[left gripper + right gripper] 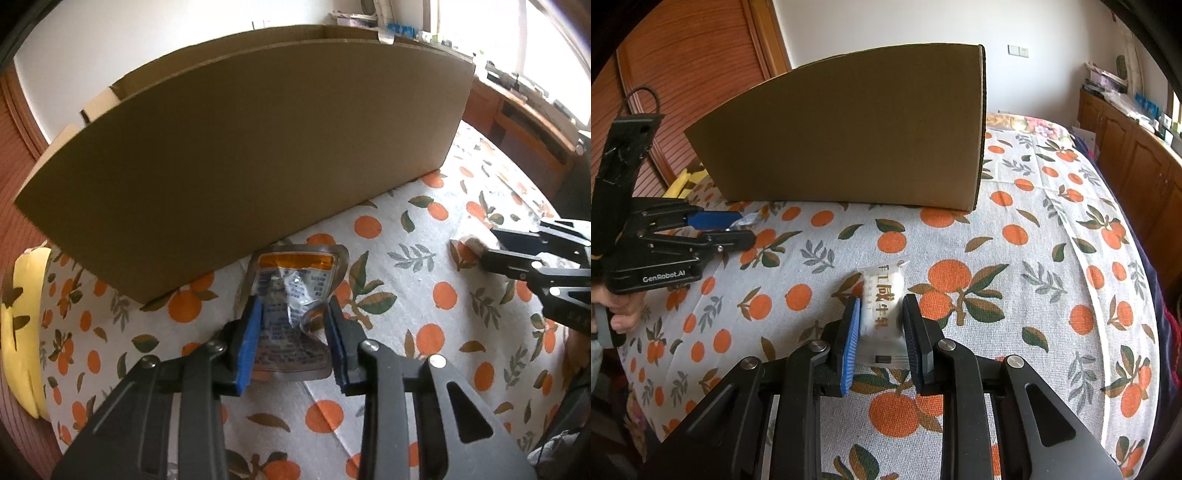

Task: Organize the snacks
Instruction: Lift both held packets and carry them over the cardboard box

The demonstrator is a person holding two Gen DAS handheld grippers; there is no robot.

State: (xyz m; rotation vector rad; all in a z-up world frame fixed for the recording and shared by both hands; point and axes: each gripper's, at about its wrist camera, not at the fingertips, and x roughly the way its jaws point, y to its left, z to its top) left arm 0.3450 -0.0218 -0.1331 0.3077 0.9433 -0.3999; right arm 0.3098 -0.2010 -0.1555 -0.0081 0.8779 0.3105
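My left gripper is shut on a crumpled silver snack pouch with an orange band, held low over the tablecloth just in front of the brown cardboard box. My right gripper is shut on a white nougat packet with gold lettering, just above the cloth. In the right wrist view the left gripper is at the far left with the silver pouch at its tips. In the left wrist view the right gripper is at the right edge with the white packet.
The orange-print tablecloth covers the table. The big box stands at the back; its inside is hidden. A yellow cushion lies at the left edge. Wooden cabinets line the right wall.
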